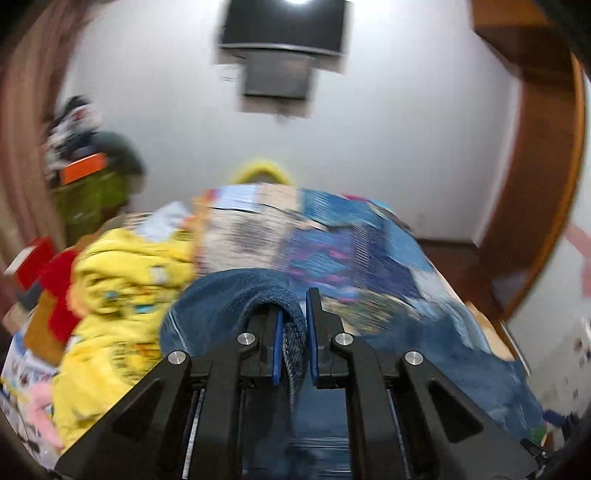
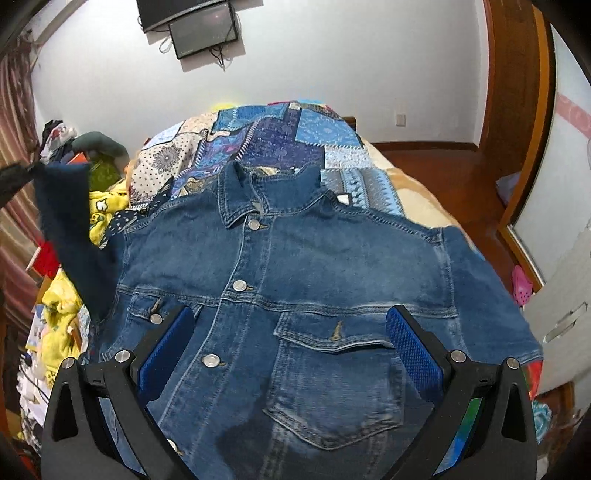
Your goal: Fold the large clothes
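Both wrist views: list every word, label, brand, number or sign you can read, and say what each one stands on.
None can be read.
White tag at the collar of the blue denim jacket: too small.
Printed marks on the yellow fleece garment: blurred.
Dark wall-mounted screen: faint marks, unreadable.
Metal jacket buttons: any embossing too small.

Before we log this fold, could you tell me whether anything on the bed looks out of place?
One sleeve of the denim jacket hangs lifted off the bed, pinched in the left gripper; the rest lies flat and buttoned.
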### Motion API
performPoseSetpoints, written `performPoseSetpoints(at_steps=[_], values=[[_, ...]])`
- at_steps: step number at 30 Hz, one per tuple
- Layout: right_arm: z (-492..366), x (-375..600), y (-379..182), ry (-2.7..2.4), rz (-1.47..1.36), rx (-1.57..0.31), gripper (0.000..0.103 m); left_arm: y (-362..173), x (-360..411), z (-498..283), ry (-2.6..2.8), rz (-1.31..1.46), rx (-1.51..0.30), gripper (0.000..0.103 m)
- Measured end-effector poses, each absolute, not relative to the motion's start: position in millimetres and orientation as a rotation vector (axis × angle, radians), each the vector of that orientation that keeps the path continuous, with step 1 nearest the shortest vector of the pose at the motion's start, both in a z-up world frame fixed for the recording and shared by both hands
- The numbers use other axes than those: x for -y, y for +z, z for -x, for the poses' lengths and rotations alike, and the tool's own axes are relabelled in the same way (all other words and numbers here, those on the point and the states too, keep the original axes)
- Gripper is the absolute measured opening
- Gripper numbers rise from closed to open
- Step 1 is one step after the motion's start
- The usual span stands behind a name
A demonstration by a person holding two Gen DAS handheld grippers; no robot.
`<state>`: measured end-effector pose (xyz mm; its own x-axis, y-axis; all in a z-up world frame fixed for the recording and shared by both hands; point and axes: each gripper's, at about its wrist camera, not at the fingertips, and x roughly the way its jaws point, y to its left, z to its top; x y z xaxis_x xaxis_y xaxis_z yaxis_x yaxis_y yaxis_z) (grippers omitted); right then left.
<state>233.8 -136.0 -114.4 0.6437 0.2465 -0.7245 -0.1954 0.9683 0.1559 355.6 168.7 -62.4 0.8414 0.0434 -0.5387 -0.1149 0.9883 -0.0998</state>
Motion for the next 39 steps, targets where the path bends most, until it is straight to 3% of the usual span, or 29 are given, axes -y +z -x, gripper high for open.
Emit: performPoseSetpoints(at_steps=[9, 17, 18, 20, 21, 22, 31, 39], values=[[-231.2, 183.4, -120.4, 0.180, -0.050, -0.840, 0.103, -181.5, -7.8, -392.1, -0.193, -0.019, -0.901, 0.010], [-233.3, 202.2, -136.4, 0.156, -0.027, -0.894, 0.103, -244.0, 45.8, -364.1, -0.254, -0.148, -1.077, 0.011], [-233.3, 201.0, -136.9, 0.163, -0.022, -0.897, 0.103, -242.3, 43.8, -360.5, -0.262, -0.143, -1.086, 0.017], [-232.4, 198.3, -136.9, 0.178, -0.019, -0.900, 0.103, -237.8, 38.5, -352.6, -0.286, -0.125, -1.112, 0.040], [-233.8, 193.9, -135.5, 0.193, -0.018, -0.903, 0.103, -237.6, 35.1, -351.4, -0.284, -0.119, -1.116, 0.064], [-233.5, 191.5, -135.2, 0.204, -0.017, -0.902, 0.103, -232.6, 30.3, -346.3, -0.263, -0.114, -1.104, 0.076], [-244.3, 125.4, -114.8, 0.346, 0.102, -0.864, 0.103, -190.3, -65.3, -309.2, -0.082, -0.054, -0.974, 0.090], [-259.7, 36.4, -133.8, 0.478, 0.309, -0.875, 0.103, -206.7, -167.1, -297.0, 0.105, 0.036, -0.989, 0.090]])
